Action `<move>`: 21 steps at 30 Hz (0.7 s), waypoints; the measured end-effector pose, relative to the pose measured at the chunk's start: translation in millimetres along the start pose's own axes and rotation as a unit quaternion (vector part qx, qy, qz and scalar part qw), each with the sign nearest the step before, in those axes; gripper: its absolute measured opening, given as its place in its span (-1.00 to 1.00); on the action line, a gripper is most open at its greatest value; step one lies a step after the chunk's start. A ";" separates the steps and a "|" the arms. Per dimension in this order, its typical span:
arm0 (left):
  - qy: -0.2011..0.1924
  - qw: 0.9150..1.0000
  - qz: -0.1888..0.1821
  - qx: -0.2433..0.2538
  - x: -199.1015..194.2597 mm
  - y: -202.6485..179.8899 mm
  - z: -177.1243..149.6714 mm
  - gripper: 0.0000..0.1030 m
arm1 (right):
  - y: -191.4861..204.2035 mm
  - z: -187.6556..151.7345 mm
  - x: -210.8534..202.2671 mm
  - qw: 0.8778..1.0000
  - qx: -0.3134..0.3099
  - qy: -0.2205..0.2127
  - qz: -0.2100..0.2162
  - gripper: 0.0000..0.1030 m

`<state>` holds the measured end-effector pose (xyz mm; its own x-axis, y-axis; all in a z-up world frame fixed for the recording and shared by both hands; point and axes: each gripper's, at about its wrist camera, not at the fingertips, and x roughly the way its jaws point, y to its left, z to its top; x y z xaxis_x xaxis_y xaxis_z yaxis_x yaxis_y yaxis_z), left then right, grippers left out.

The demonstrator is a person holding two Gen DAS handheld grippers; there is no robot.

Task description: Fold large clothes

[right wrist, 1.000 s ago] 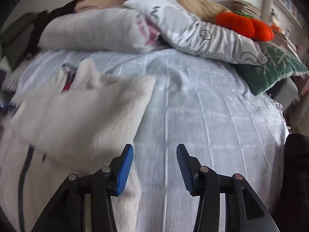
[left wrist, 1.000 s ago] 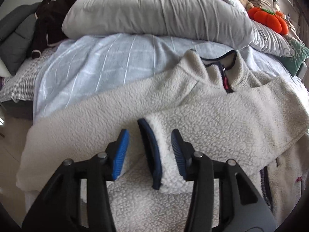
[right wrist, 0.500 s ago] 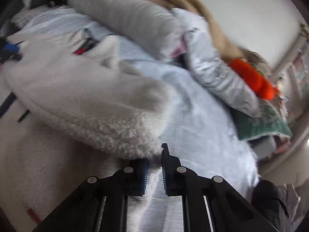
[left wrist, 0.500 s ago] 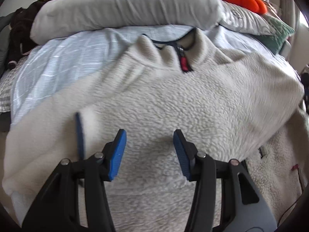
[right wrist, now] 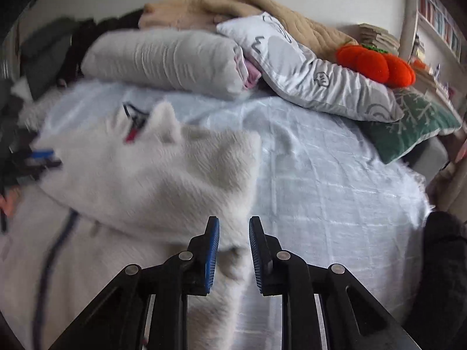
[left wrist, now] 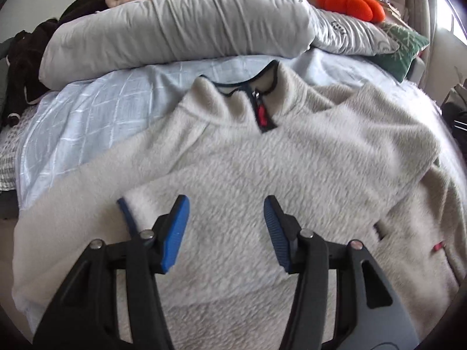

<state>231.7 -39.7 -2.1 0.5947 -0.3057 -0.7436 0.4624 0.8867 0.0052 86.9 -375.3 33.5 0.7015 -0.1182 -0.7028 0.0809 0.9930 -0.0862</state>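
Observation:
A cream fleece pullover with a navy-trimmed zip collar lies on the pale blue checked bedsheet. A sleeve with a navy cuff is folded across its chest. My left gripper is open and empty just above the fleece, the cuff beside its left finger. In the right wrist view the pullover fills the left half, and my right gripper is partly open over its right edge, with fleece between the pads but no grip.
Grey pillows, a tan blanket, an orange pumpkin cushion and a green cushion pile along the bed's far side. Dark clothes lie at the far left. Bare sheet lies right of the pullover.
My left gripper let go of the cuffed sleeve and shifted right of it, staying open. My right gripper shut on the fleece's right edge, then reopened part way.

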 end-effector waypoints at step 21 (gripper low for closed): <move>0.095 0.994 0.023 -0.047 -9.2 9.1 -30.8 0.44 | 56.6 -1.2 52.0 0.994 0.025 0.098 -0.040 0.53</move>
<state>210.2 -18.1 -15.8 0.4753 -0.2013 -0.8565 0.3690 0.9293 -0.0137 127.1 -325.2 -8.8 0.5412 -0.1896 -0.8192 0.1685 0.9789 -0.1152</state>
